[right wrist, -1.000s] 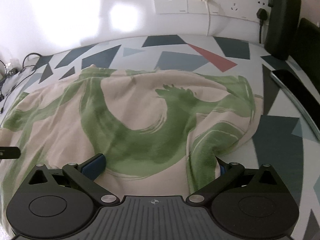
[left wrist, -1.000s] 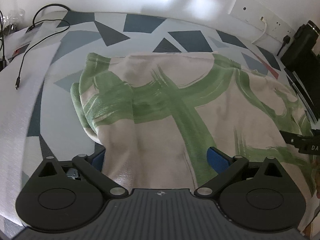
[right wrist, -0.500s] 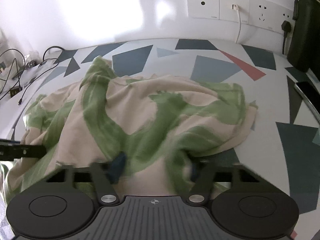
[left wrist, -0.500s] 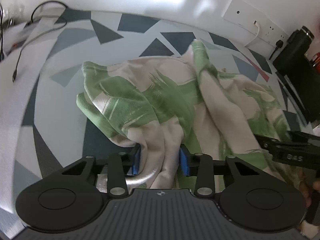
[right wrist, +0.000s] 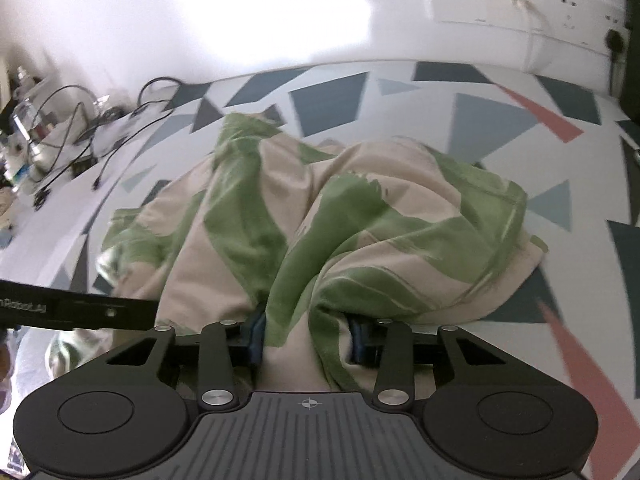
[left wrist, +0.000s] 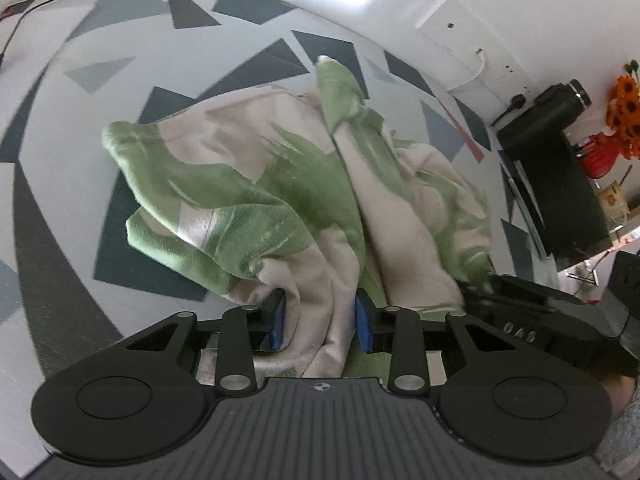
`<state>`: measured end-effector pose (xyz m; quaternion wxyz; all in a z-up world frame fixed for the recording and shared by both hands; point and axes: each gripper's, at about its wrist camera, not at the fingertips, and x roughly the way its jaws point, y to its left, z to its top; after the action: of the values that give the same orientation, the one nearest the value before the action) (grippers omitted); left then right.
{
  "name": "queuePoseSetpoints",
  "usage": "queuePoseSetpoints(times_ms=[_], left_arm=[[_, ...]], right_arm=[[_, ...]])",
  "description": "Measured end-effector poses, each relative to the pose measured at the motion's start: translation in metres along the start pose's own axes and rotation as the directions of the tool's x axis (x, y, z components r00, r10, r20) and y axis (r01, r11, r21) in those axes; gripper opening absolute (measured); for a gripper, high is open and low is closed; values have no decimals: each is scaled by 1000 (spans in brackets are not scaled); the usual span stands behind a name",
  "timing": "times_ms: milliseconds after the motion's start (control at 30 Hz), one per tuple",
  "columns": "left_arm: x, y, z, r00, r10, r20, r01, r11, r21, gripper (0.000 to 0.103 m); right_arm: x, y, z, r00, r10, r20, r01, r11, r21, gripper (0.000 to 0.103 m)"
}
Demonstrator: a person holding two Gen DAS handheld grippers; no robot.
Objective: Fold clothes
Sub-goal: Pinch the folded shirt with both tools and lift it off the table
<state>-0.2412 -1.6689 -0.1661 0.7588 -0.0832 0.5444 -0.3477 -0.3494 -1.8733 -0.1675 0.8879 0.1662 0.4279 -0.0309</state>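
1. The near hem of the garment (left wrist: 256, 208) is hidden below the left gripper (left wrist: 320, 322), where the cloth drops behind the black gripper body; the same edge is cut off below the right gripper (right wrist: 306, 334) in the right wrist view.
2. The kind of garment cannot be made out: only bunched cream cloth with green brush marks is seen, and no collar is clearly shown.
3. The far corner of the tabletop (left wrist: 60, 128) is blurred in both views, and the cables (right wrist: 72, 136) lying to the far left of the right gripper are only roughly resolved.
4. A fold of the garment is clamped between the blue pads (left wrist: 277, 322) of the left gripper, the jaws being drawn in tightly on it.
5. Another gathered fold is pinched likewise between the jaws of the right gripper.
6. The garment lies ahead of both grippers on the patterned tabletop, raised at its near edge and heaped further out.
7. Its long axis runs from one gripper across to the other; ridges run away from the grippers toward the wall sockets (right wrist: 520, 2).
8. The right gripper's black arm is seen just to the right of the left gripper.
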Motion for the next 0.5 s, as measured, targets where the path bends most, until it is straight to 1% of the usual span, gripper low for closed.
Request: queuePoseSetpoints(times_ms=[100, 233, 333, 500], left_arm=[[0, -2, -2, 999, -33, -4, 33, 999, 3, 34], [-4, -5, -3, 997, -75, 0, 75, 997, 14, 33], [-8, -7, -4, 997, -81, 6, 81, 996, 20, 32], [-22, -9, -6, 997, -71, 27, 70, 997, 40, 32]], right_arm=[[1, 4, -1, 999, 34, -3, -34, 999, 15, 35], [2, 10, -3, 998, 67, -10, -66, 998, 5, 32], [1, 13, -2, 996, 87, -14, -86, 996, 27, 29], [-3, 16, -1, 990, 138, -4, -137, 988, 66, 28]])
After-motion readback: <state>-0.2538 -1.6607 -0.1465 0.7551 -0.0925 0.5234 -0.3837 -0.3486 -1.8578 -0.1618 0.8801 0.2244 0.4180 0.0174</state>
